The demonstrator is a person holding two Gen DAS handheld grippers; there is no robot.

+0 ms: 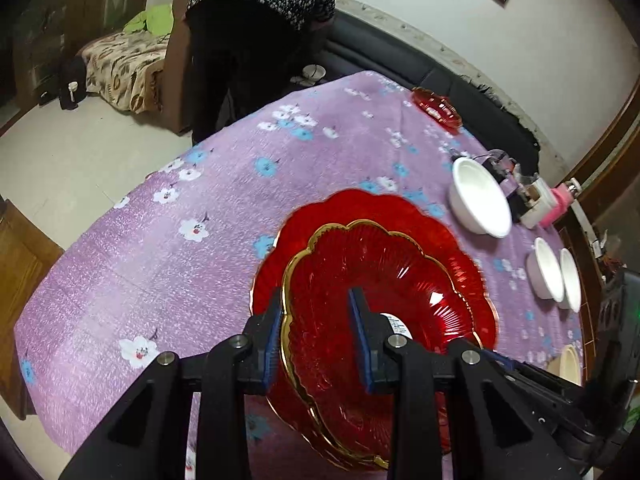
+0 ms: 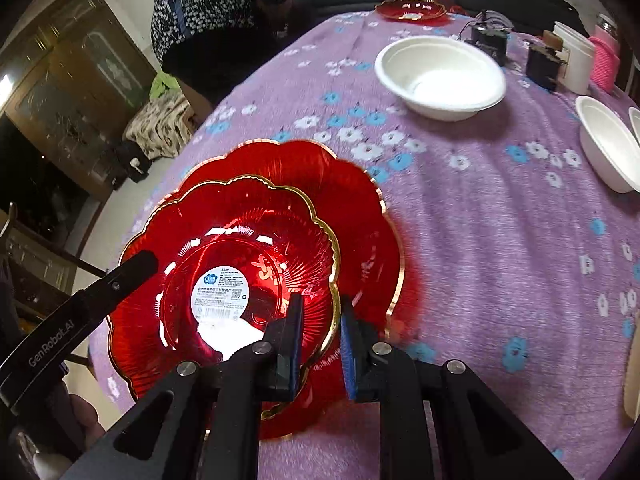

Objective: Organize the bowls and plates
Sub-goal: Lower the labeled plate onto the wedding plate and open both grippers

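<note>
A small red glass plate (image 1: 360, 276) with a gold scalloped rim sits inside a larger red plate (image 1: 440, 224) on the purple flowered tablecloth (image 1: 180, 216). My left gripper (image 1: 316, 336) is open, its fingers astride the small plate's near-left rim. My right gripper (image 2: 320, 340) is open too, astride the small plate's (image 2: 240, 240) right rim above the larger plate (image 2: 360, 208). The left gripper's arm (image 2: 80, 304) shows at the plates' left. A third red plate (image 1: 438, 109) lies at the far edge. White bowls (image 1: 478, 200) (image 2: 440, 76) stand to the right.
Two more white bowls (image 1: 554, 276) lean together at the right; one (image 2: 608, 144) shows in the right wrist view. Black boxes (image 2: 490, 38), a white cup (image 2: 574, 60) and a pink jar (image 2: 606, 62) stand at the far right. A person (image 1: 260, 40) bends beside the table's far side.
</note>
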